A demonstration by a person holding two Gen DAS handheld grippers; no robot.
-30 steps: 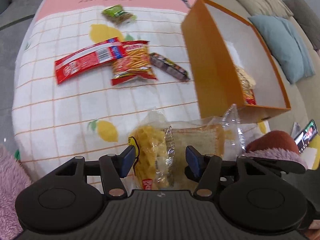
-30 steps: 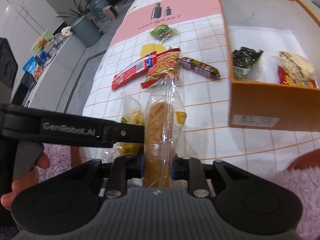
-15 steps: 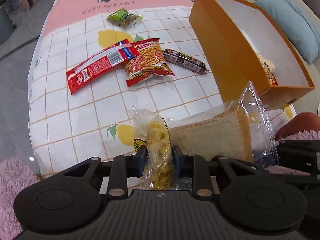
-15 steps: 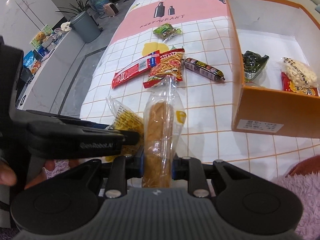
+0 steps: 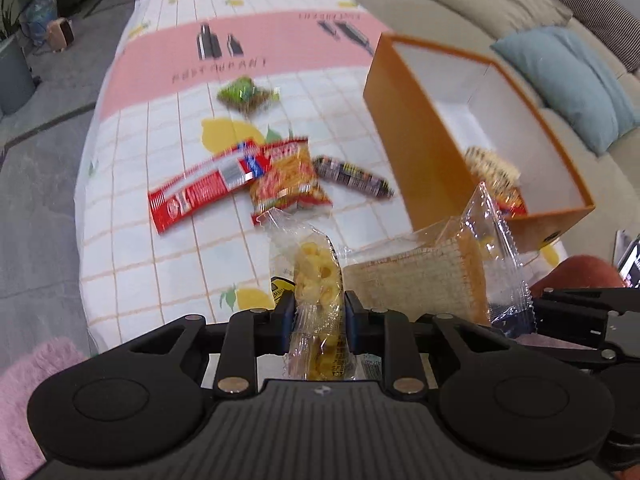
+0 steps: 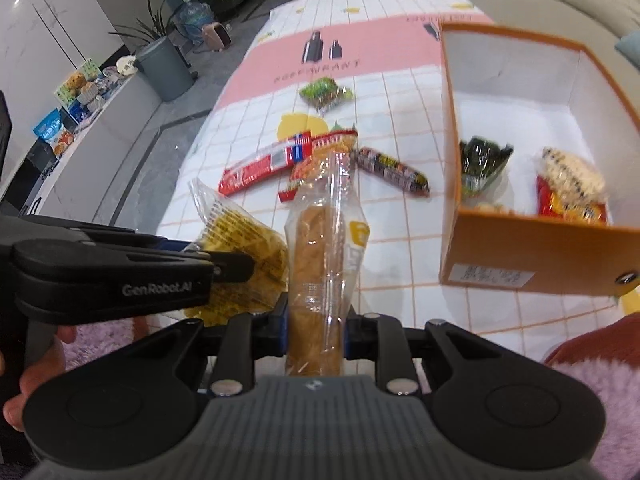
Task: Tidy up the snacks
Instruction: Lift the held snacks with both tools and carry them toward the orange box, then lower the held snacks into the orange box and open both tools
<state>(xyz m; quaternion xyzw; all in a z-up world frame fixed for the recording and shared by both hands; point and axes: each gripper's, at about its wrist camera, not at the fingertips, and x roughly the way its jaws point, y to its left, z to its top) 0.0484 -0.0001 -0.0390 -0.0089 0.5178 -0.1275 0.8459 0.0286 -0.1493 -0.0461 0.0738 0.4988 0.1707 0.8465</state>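
Above the worktop (image 5: 132,216), we see both tongs clenched on snacks.
Left tongs (image 5: 319,312) grip the ring-snack bag (image 5: 318,276), right tongs (image 6: 316,320) the wrapped bread (image 6: 318,248); the orange box (image 6: 532,252) holds seemingly seaweed (image 6: 482,164) and a red packet (image 6: 572,188).

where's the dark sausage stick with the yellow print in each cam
Left wrist: the dark sausage stick in a black wrapper with yellow print lies mid-frame on the checked cloth, between the red-and-yellow crisp bag and the orange box.
Right wrist: the same stick lies right of centre, just left of the box.
Shared landmark: the orange box's near left wall.
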